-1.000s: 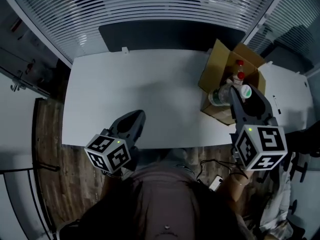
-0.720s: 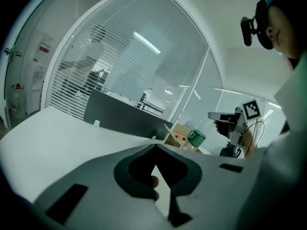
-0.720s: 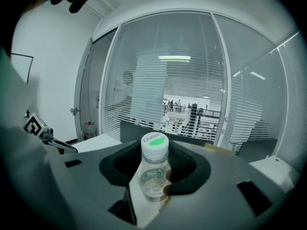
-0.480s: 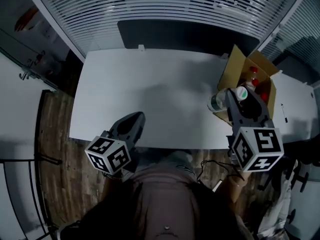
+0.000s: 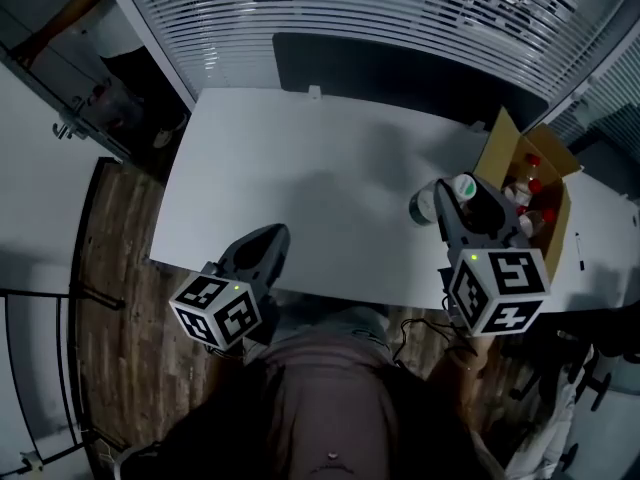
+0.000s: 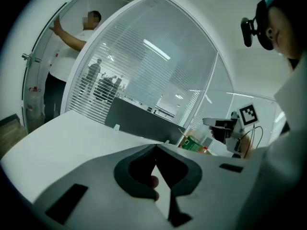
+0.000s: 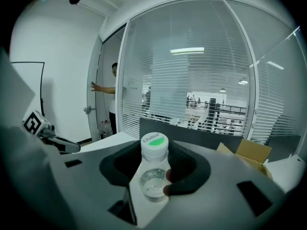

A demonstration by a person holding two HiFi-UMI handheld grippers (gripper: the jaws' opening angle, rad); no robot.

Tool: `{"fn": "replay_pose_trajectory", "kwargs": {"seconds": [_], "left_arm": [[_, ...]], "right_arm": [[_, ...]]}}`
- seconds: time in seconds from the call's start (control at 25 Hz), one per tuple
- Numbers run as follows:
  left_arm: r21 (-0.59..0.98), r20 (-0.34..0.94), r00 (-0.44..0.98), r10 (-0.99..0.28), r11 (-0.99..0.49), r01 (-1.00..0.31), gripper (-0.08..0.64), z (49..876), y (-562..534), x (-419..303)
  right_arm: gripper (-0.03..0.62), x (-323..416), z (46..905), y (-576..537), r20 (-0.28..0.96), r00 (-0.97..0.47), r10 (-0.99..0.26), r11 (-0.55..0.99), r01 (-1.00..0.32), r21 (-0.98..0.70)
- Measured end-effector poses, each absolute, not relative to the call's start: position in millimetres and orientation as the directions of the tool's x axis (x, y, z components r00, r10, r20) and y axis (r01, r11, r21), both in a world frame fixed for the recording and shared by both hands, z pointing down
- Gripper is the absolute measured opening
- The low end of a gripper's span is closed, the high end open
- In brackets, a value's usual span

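At 7 o'clock in the head view, the left tool [image 5: 272, 234] hangs at the worktop's [image 5: 300, 168] near edge, its jaws pressed together on nothing. Towards 3 o'clock, the right tool [image 5: 455, 194] clamps a green-capped water bottle [image 5: 428, 205] above the worktop. An open cardboard box [image 5: 552, 186] sits just at the bottle's 3 o'clock.

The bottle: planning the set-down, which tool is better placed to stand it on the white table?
Right. The right tool is shut on the bottle over the table, beside the cardboard box; the left tool is shut, empty, at the near edge.
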State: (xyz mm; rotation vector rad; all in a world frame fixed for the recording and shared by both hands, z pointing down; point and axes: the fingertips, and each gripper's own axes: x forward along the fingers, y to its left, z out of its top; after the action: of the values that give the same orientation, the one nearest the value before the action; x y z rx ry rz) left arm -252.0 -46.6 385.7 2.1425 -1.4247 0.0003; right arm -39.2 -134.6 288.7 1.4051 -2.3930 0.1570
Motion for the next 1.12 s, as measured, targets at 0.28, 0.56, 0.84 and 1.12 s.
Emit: {"fn": "replay_pose_trajectory", "kwargs": {"seconds": [0.28,0.56,0.84,1.12], "left_arm": [[0.448,0.299,0.373,-0.878,-0.216,-0.867,0.008,388.3,-37.4,-279.7],[0.448,0.307,0.311,-0.899,-0.152,-0.881,0.008,393.3,-27.1,-302.4],[0.449,0.317,0.262,-0.911,-0.099,-0.888,0.008,395.6,-15.1,-323.0],[0.447,0.327,0.232,-0.916,-0.066,-0.892,0.008,401.1,-11.5,-338.3]], "right_arm": [[0.183,-85.2,304.7,-144.4,0.378,-0.515,-0.770,0.578,-0.813,0.072],[0.183,-125.9,325.8,-151.6,0.402,-0.576,-0.712,0.649,-0.759,0.061],[0.183,-168.0,343.7,-151.7,0.421,-0.632,-0.651,0.709,-0.704,0.039],[0.183,-196.3,373.7,-156.1,0.455,-0.654,-0.605,0.744,-0.667,0.029]]}}
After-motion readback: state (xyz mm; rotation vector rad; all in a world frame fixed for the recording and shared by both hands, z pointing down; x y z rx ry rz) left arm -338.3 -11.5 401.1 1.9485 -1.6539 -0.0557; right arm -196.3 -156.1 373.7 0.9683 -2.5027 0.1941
